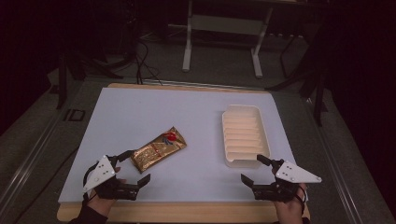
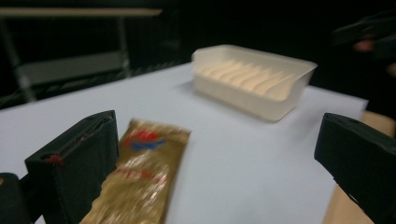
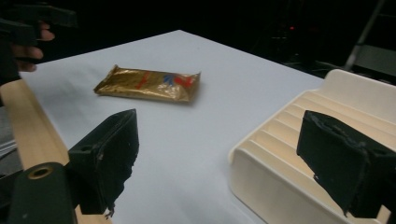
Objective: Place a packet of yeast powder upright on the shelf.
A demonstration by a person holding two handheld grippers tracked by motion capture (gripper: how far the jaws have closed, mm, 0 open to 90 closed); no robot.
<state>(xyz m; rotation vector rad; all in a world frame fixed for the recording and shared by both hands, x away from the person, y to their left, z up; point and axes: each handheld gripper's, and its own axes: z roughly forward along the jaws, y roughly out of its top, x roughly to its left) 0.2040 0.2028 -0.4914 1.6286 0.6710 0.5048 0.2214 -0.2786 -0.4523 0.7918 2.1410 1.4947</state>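
Observation:
A gold foil snack packet (image 1: 158, 150) with a red mark at its far end lies flat on the white board, left of centre. My left gripper (image 1: 139, 165) stands open at the packet's near end, nothing between its jaws. In the left gripper view the packet (image 2: 140, 177) lies just past the left jaw, and the gripper (image 2: 215, 154) gapes wide over bare board. A cream ribbed tray (image 1: 243, 135) sits empty on the right. My right gripper (image 1: 251, 167) is open by the tray's near end. In the right gripper view (image 3: 224, 154) one jaw is in front of the tray (image 3: 280, 140).
The white board (image 1: 196, 112) rests on a wooden table whose edge (image 1: 187, 211) runs along the front. A metal stand (image 1: 223, 28) and cables lie on the dark floor beyond. The other hand's gripper (image 3: 23, 28) shows far off past the packet (image 3: 149, 84).

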